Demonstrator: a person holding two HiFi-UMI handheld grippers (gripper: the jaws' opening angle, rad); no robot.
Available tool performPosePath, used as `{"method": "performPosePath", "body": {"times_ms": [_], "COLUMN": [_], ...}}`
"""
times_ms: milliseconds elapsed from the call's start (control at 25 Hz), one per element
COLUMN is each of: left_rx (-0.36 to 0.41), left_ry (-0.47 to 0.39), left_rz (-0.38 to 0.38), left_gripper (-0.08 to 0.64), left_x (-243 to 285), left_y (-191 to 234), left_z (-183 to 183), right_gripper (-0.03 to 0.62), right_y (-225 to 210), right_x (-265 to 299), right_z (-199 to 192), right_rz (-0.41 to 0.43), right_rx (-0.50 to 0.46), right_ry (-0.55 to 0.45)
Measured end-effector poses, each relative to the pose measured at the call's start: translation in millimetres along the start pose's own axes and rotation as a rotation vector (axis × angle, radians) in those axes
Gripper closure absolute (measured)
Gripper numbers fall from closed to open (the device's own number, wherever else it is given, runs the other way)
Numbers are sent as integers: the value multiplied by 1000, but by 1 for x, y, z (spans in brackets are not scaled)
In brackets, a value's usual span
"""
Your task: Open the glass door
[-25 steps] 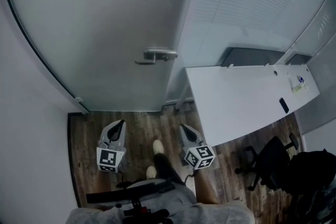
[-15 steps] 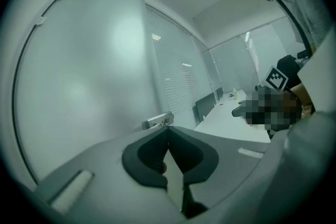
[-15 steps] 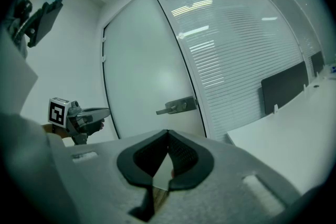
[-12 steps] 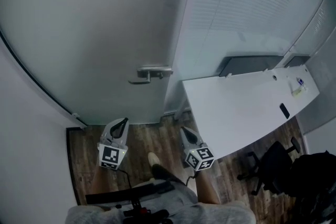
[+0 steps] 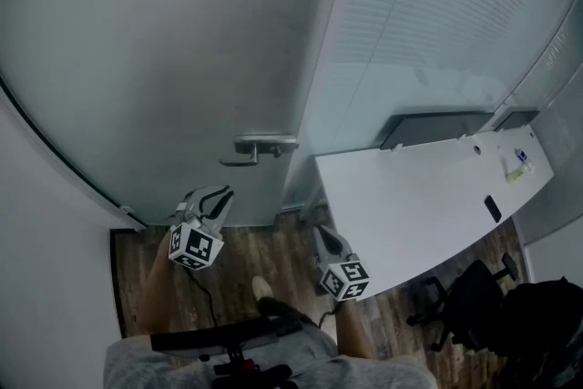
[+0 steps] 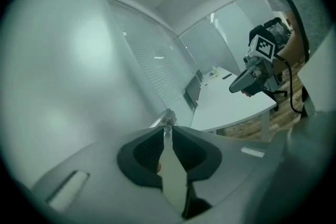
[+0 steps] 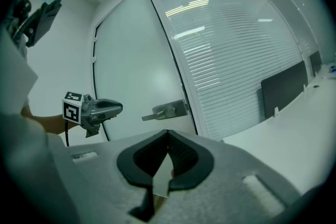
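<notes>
The frosted glass door [image 5: 164,59] stands shut, with a metal lever handle [image 5: 260,146] at its right edge. My left gripper [image 5: 221,193] is raised just below and left of the handle, not touching it. Its jaws are opening, a narrow gap between them and nothing in it. In the left gripper view the handle [image 6: 165,117] shows right past the left gripper's tips [image 6: 167,126]. My right gripper [image 5: 319,232] hangs lower, by the desk's corner, shut and empty. The right gripper view shows the handle [image 7: 168,110] and the left gripper [image 7: 116,107] to its left.
A white desk [image 5: 419,196] juts in at the right, close to the door's handle side, with dark monitors [image 5: 437,123] behind it. A glass partition with blinds [image 5: 455,5] adjoins the door. A black office chair [image 5: 469,287] stands lower right. A white wall [image 5: 46,269] bounds the left.
The view has come closer to the door. My left gripper rose toward the handle, rolled, and its jaws parted slightly. The right gripper moved forward a little, still low.
</notes>
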State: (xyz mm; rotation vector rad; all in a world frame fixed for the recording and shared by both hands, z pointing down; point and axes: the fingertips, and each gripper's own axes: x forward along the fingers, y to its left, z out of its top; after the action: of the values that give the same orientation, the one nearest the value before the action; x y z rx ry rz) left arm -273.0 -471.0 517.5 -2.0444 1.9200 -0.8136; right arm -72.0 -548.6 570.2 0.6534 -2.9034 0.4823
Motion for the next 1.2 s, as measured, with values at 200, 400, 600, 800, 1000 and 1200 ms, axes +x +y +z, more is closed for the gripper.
{"method": "performPosePath", "body": {"times_ms": [200, 400, 600, 800, 1000, 1200], "left_rx": [114, 184, 268, 318, 333, 356], "left_ry": [38, 74, 162, 228, 268, 314], "left_rz": [-81, -144, -190, -234, -261, -302], "left_gripper": [469, 419, 393, 370, 364, 364], "left_x": [31, 59, 81, 96, 108, 118], "left_y": [3, 6, 12, 11, 8, 9], "left_z": [-1, -10, -29, -51, -68, -81], "right_gripper": [591, 591, 591, 591, 591, 591], "right_y": [-24, -43, -55, -67, -77, -82], "right_x": [-1, -2, -4, -2, 7, 21], "right_z": [2, -1, -5, -10, -12, -12], "right_rz": [-40, -78, -99, -114, -113, -100], "right_rx": [31, 60, 75, 83, 92, 103], "right_ry": [-16, -18, -4, 6, 17, 27]}}
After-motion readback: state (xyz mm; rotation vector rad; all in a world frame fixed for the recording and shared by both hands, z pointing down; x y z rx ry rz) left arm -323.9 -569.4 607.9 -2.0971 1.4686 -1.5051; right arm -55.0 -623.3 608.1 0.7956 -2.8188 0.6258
